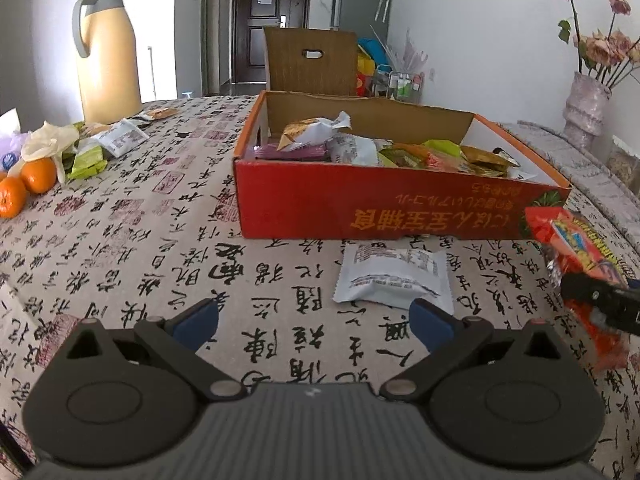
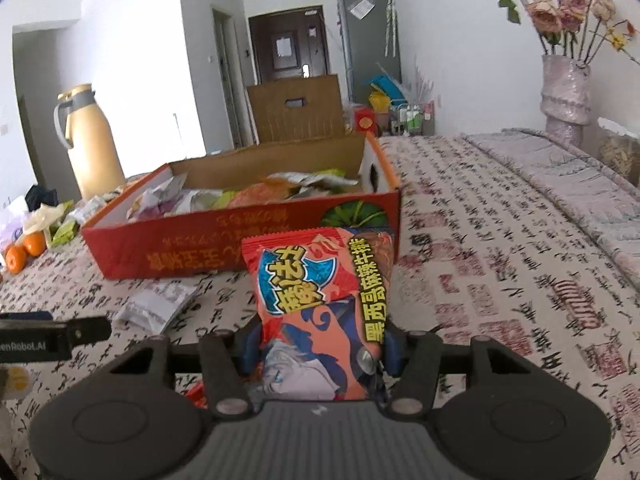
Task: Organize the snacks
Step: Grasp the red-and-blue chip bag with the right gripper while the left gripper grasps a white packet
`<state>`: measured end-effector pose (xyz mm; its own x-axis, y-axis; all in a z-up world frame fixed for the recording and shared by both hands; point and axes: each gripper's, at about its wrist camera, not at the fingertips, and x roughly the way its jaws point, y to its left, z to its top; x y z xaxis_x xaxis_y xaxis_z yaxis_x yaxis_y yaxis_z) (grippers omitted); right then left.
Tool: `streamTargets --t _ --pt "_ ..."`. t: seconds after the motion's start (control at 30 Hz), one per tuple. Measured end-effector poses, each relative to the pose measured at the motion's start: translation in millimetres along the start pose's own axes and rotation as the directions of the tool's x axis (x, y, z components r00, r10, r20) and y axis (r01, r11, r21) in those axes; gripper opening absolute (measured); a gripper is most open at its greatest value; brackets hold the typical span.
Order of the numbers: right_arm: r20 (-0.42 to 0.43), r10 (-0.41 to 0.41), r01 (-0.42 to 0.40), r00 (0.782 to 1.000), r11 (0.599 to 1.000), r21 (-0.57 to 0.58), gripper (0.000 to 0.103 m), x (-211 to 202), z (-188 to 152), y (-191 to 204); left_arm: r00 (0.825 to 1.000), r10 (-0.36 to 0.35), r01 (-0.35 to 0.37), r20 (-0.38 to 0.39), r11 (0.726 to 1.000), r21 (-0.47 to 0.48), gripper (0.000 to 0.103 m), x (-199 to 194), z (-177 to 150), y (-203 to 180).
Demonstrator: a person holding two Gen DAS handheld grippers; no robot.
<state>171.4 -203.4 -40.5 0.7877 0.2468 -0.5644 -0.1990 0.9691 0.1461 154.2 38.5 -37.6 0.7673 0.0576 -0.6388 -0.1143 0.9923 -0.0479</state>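
The right gripper (image 2: 320, 350) had its fingers clamped on the red snack bag (image 2: 320, 304), held above the tablecloth just short of the red box (image 2: 240, 248). The left gripper (image 1: 316, 320) hung wide open and empty over the white packet (image 1: 394, 276). Best play from there, I reckoned: lift the bag clear of the near wall, carry it over the snacks inside, then release low.
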Motion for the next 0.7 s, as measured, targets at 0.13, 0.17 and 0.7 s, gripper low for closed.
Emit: streamTargets --t 0.13,0.17,0.7 --pt "0.020 -0.020 0.020 1.000 1.000 0.014 0.055 -2.8 1.5 -10.2 1.000 -0.009 0.009 -0.004 1.000 0.012 0.103 -1.2 14.9 -9.1" --pt "0.023 -0.024 0.024 0.999 1.000 0.021 0.055 -2.9 1.7 -12.6 1.000 -0.009 0.009 -0.008 1.000 0.019 0.103 -0.2 18.9 -12.4" --pt "0.046 -0.045 0.042 0.998 0.996 0.074 0.055 -3.7 1.6 -38.7 0.986 0.048 -0.035 -0.159 0.996 0.080 0.103 59.8 36.7 -58.1"
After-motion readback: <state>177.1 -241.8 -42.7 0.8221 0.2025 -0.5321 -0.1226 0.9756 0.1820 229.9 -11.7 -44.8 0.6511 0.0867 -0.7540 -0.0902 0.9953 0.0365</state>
